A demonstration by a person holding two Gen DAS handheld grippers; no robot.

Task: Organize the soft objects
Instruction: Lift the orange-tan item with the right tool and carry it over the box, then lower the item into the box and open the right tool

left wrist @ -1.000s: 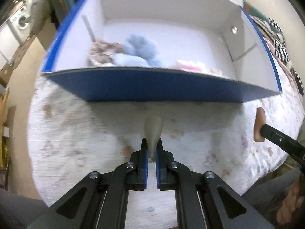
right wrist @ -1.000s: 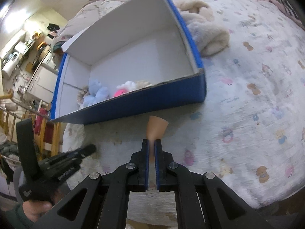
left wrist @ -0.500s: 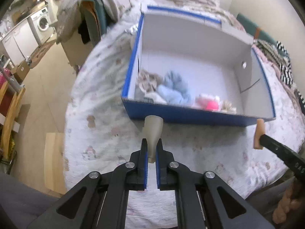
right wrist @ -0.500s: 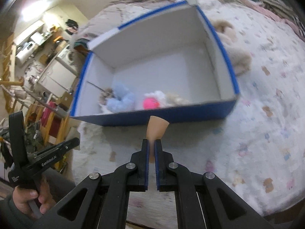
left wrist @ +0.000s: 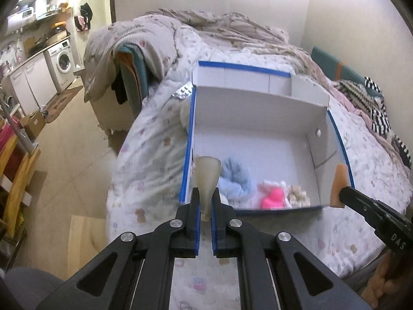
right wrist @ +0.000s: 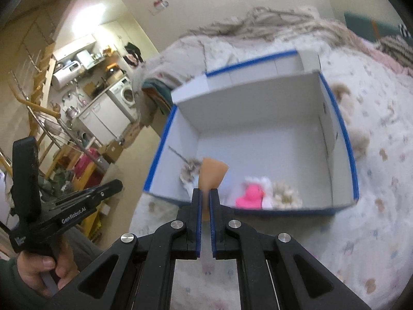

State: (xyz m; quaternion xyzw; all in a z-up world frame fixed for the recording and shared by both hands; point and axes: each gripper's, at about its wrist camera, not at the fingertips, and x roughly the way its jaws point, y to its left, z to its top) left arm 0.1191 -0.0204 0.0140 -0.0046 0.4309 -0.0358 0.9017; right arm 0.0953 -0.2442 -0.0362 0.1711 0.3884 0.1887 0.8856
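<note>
A blue-edged white box point(left wrist: 258, 134) point(right wrist: 258, 134) lies open on the bed. Along its near wall sit a light blue plush point(left wrist: 236, 178), a pink and white plush point(left wrist: 272, 197) point(right wrist: 254, 192) and a beige fluffy toy point(left wrist: 298, 195) point(right wrist: 285, 193). A grey-brown fluffy piece point(right wrist: 189, 171) lies in the near left corner. My left gripper point(left wrist: 205, 206) is shut and empty, held above the box's near left corner. My right gripper point(right wrist: 205, 201) is shut and empty, held above the near wall; it also shows in the left wrist view point(left wrist: 361, 204).
A beige plush point(right wrist: 358, 139) lies on the bedspread right of the box. A crumpled blanket point(left wrist: 232, 25) fills the far bed. A foil blister pack point(left wrist: 183, 91) lies by the box's far left corner. Floor, washing machine point(left wrist: 63, 62) and wooden rack point(left wrist: 15, 180) are left.
Both grippers have risen and pulled back from the box, so the view went from its near wall to the whole box from above. Both stayed shut.
</note>
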